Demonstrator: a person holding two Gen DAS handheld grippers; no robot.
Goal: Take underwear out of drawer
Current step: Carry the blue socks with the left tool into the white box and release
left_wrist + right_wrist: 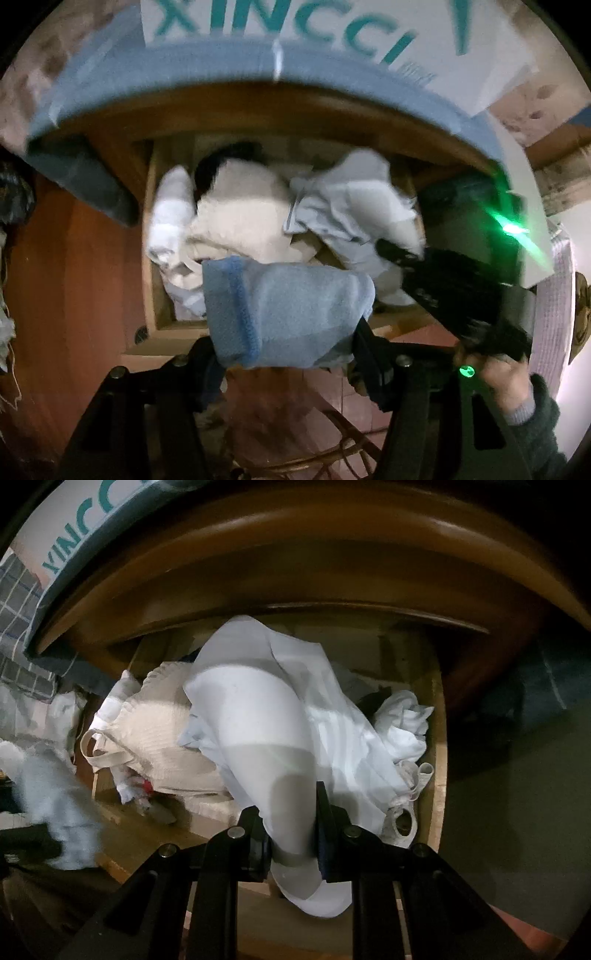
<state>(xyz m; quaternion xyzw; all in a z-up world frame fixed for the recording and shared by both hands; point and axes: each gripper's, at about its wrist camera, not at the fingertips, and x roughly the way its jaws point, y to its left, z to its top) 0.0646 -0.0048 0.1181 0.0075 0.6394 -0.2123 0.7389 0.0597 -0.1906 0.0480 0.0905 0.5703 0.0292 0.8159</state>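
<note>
With my left gripper (291,314) pinching the blue underwear (288,314) above the drawer (149,236) and my right gripper (291,830) clamped on the white garment (266,716), I judge 1 lift-out underway; next, carry it clear.

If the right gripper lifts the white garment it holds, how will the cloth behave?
Probably floppy: the white garment already sags in folds from the right gripper, shut on one edge. It looks thin and light. It may drag the beige knit top lying against it in the drawer.
</note>
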